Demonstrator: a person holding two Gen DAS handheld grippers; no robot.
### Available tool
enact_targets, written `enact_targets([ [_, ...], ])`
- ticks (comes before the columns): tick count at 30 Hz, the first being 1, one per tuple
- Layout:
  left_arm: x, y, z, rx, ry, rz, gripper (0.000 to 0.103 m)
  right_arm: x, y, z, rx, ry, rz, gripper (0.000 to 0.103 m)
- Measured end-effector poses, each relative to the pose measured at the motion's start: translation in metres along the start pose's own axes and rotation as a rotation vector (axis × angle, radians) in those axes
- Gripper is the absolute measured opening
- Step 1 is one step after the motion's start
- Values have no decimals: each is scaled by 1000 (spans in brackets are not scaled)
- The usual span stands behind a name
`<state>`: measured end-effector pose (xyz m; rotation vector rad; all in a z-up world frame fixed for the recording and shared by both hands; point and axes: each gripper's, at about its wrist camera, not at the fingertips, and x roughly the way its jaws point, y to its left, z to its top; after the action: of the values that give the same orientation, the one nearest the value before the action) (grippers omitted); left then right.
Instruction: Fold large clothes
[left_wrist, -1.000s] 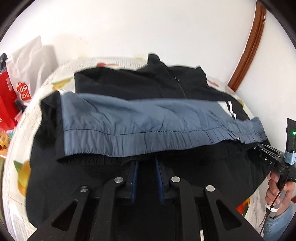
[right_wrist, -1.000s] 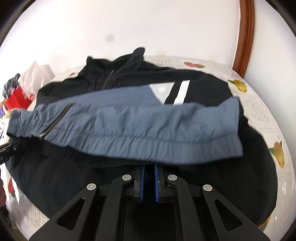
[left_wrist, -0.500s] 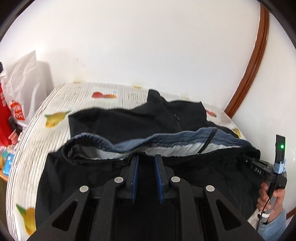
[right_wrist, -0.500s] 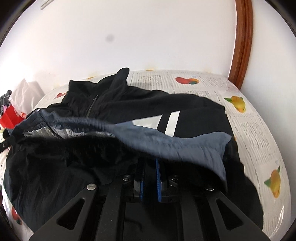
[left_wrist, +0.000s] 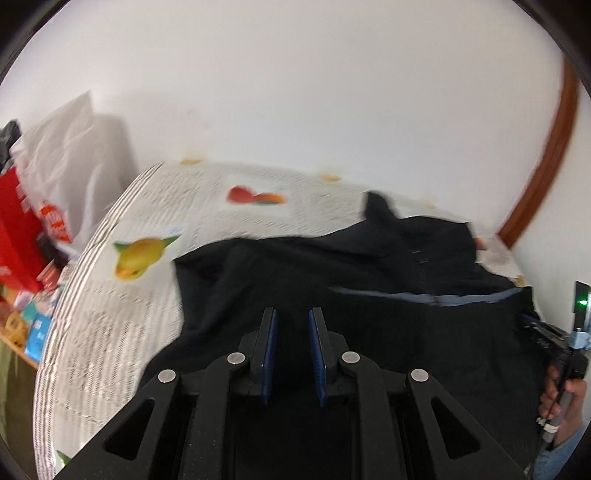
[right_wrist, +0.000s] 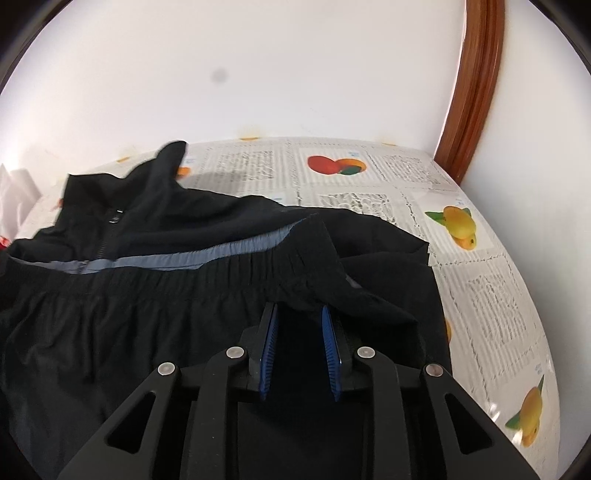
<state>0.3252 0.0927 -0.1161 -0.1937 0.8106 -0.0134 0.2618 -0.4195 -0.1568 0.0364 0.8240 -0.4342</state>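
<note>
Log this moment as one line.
phase: hem folded up | jacket: on table | left gripper: state unclear | right gripper: jaws opening, hem at tips

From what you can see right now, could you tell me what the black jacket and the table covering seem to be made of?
The black jacket looks like a thin woven synthetic, perhaps nylon or polyester: matte, finely creased, gathered at an elastic hem, with a grey-blue band. The table covering seems a smooth printed sheet, possibly oilcloth or vinyl; it lies flat with newsprint and fruit patterns, though blur leaves that open.

A fruit-print tablecloth (left_wrist: 122, 317), a white bag (left_wrist: 70, 147) and a red box (left_wrist: 14, 236) beside it.
</note>
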Motion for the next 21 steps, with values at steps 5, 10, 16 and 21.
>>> enact_targets([
  [5, 20, 14, -8, -21, 58, 32, 17, 14, -9, 1, -7, 20, -28, 24],
  [10, 31, 4, -10, -1, 81, 28, 17, 22, -15, 1, -18, 16, -84, 24],
  [16, 31, -4, -10, 14, 96, 8, 17, 26, -21, 5, -69, 2, -127, 24],
  [21, 19, -6, -14, 37, 102, 14, 30, 14, -22, 9, -49, 9, -181, 27],
])
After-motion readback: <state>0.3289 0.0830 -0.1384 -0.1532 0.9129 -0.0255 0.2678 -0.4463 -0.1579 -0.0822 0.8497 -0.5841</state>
